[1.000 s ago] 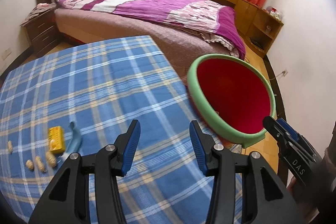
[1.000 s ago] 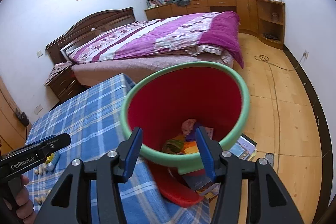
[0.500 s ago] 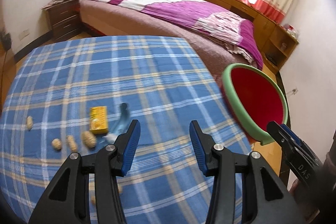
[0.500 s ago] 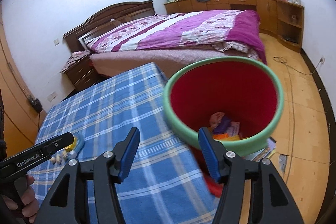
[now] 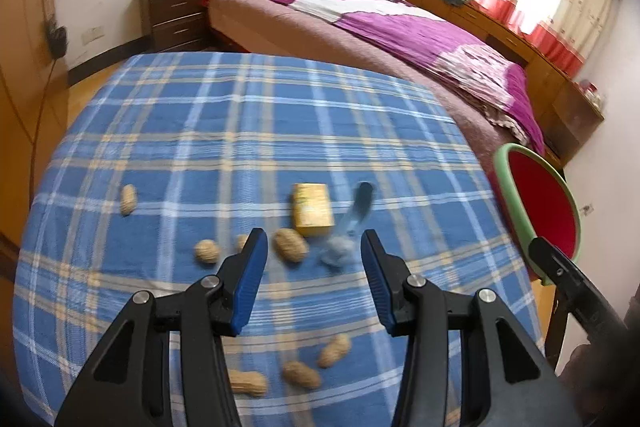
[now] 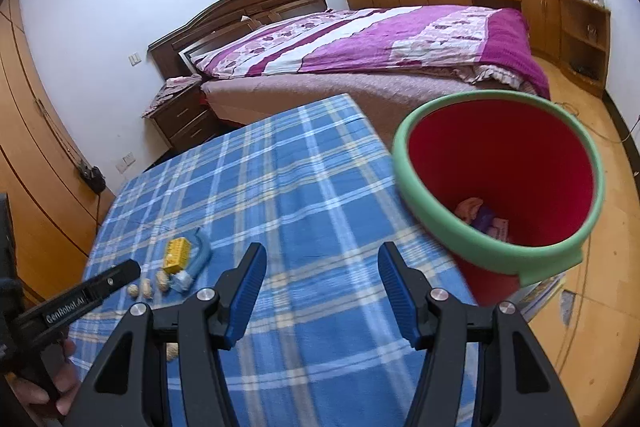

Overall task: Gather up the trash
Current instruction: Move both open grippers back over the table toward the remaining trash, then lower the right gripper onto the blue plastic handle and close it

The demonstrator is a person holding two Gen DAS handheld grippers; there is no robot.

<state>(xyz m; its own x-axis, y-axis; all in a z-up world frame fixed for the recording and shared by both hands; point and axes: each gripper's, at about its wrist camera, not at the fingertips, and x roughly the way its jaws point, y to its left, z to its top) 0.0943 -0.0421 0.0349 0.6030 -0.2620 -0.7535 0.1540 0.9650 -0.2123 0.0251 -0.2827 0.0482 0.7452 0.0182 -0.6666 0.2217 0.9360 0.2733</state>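
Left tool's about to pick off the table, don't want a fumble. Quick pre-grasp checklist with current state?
1. Left tool empty, jaws apart: ok.
2. Right tool empty: ok.
3. Trash within view of left tool: ok; peanuts, yellow box and blue wrapper lie just ahead of it.
4. Target isolated: not ok; box, wrapper and nearest peanut are crowded together.
5. Bin open, room inside: ok, some trash at the bottom.
6. Bin's footing beside the table: cannot tell.

Blue plaid tablecloth (image 5: pixel 240 131), red bin with green rim (image 6: pixel 496 247), yellow box (image 5: pixel 312 209), purple bedspread (image 6: pixel 400 43)
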